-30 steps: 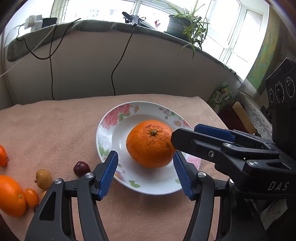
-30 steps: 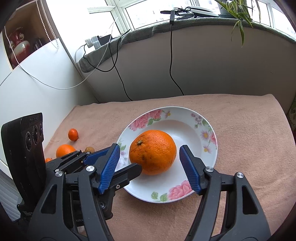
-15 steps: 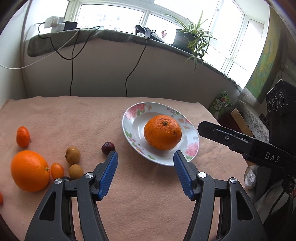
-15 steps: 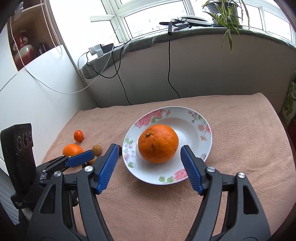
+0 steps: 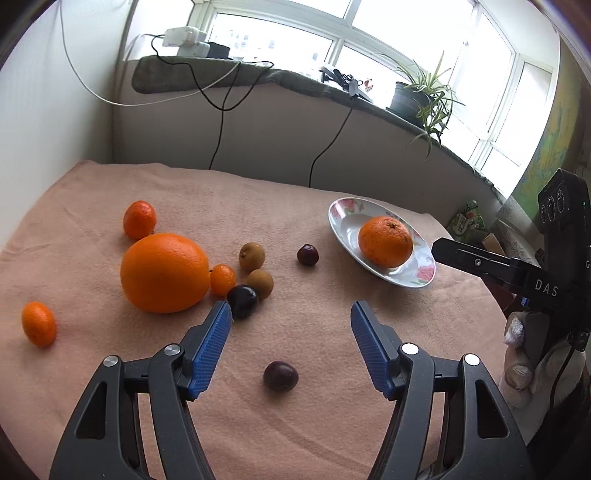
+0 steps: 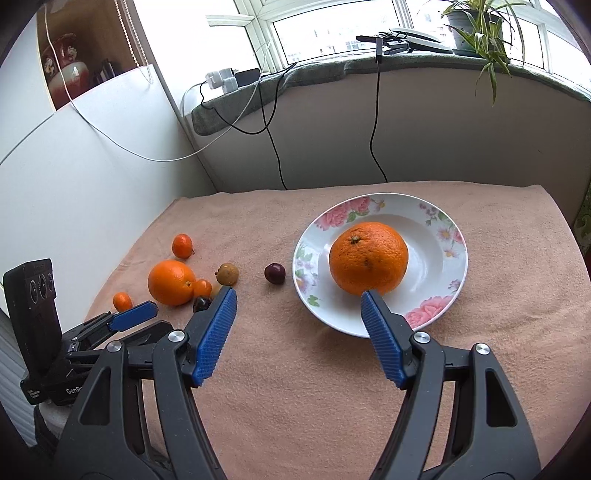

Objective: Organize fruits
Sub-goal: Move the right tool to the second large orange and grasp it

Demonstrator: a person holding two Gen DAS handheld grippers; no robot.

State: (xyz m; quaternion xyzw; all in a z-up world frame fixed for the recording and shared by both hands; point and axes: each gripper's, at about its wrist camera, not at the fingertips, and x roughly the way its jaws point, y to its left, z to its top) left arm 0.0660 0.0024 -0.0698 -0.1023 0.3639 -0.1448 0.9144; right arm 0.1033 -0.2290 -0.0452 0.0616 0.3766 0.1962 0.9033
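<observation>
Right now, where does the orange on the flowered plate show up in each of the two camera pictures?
Left wrist view: orange at right of centre, on the plate.
Right wrist view: the same orange right of centre, just above the right blue pad.
Shared landmark: potted plant on the windowsill.

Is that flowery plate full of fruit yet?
No. The plate holds only one orange; the big orange sits outside on the cloth.

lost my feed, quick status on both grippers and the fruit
Left gripper and right gripper both opening, nothing between fingers. One orange on plate; big orange and small fruits loose on cloth. Nothing in the way.
</observation>
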